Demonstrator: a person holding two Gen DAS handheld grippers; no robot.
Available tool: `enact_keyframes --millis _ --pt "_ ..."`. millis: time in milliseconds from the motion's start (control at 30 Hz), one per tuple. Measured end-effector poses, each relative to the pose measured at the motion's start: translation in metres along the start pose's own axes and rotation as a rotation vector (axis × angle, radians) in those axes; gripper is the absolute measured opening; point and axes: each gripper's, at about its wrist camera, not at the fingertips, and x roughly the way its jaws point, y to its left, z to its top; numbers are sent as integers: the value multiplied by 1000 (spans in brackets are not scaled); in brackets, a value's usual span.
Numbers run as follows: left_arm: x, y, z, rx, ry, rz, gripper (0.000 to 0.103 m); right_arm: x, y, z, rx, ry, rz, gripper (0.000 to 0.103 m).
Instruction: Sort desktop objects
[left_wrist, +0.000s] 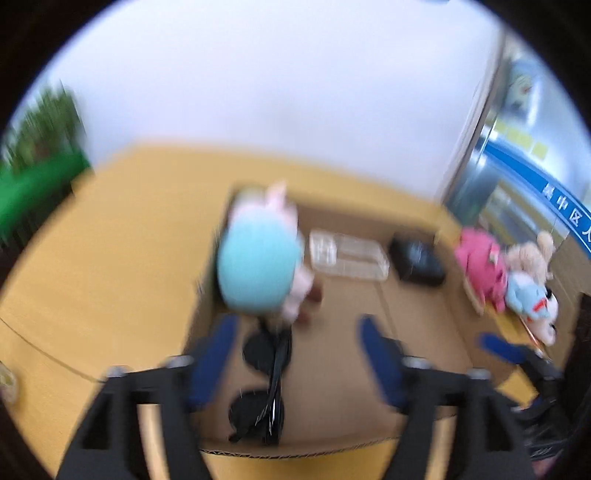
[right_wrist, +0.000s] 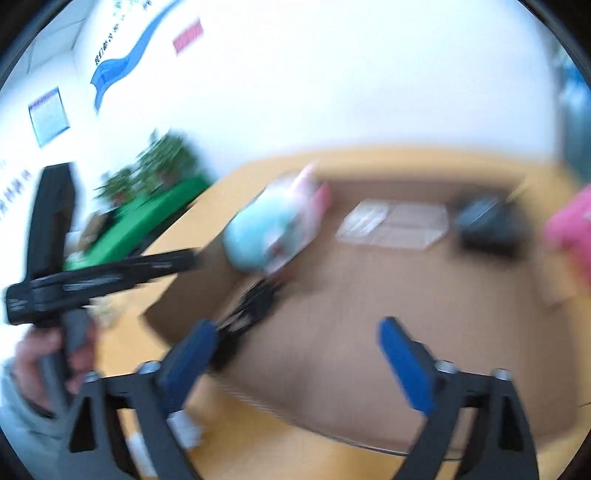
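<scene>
A shallow cardboard box (left_wrist: 369, 332) lies on a yellow table (left_wrist: 92, 258). Inside it are a turquoise and pink plush toy (left_wrist: 258, 262), black sunglasses (left_wrist: 266, 380), a clear plastic case (left_wrist: 347, 254) and a black object (left_wrist: 417, 262). My left gripper (left_wrist: 299, 354) is open and empty above the box, just behind the sunglasses. My right gripper (right_wrist: 299, 358) is open and empty over the box's near side; the sunglasses (right_wrist: 255, 299) lie by its left finger. The plush (right_wrist: 269, 229), the clear case (right_wrist: 395, 221) and the black object (right_wrist: 487, 221) also show there. Both views are blurred.
Several plush toys, pink (left_wrist: 480, 266), beige and light blue (left_wrist: 524, 291), sit right of the box. A green planter (left_wrist: 40, 181) stands at the far left. The right gripper's tip (left_wrist: 502, 347) shows in the left view; the left gripper's body and hand (right_wrist: 74, 280) show in the right view.
</scene>
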Motion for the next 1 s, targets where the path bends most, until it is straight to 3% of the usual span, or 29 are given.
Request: enact_keyframes --millis 67,133,200,333,500,567,767,1000 --pt "-19 -19 -9 54 -128 19 82 -32 -12 -7 -32 -111 -124 103" --pt "-23 -41 -20 117 -175 5 82 -43 -22 -14 -18 -151 -175 103" --pt "-16 -60 -38 160 -162 4 82 -48 -36 -26 9 -153 -216 103" --pt "13 -82 -72 200 -122 87 82 -24 -42 -50 25 -115 -296 103" --pt "30 -81 -98 149 -84 118 82 -21 -50 -72 28 -145 -290 103" --pt "30 -85 -104 182 -121 155 82 -18 -52 -76 30 -151 -307 103" --pt "29 -85 -108 170 -174 171 85 -10 -56 -78 12 -175 -325 103" --pt "29 -84 -107 159 -166 185 90 -11 -55 -84 1 -209 -324 103"
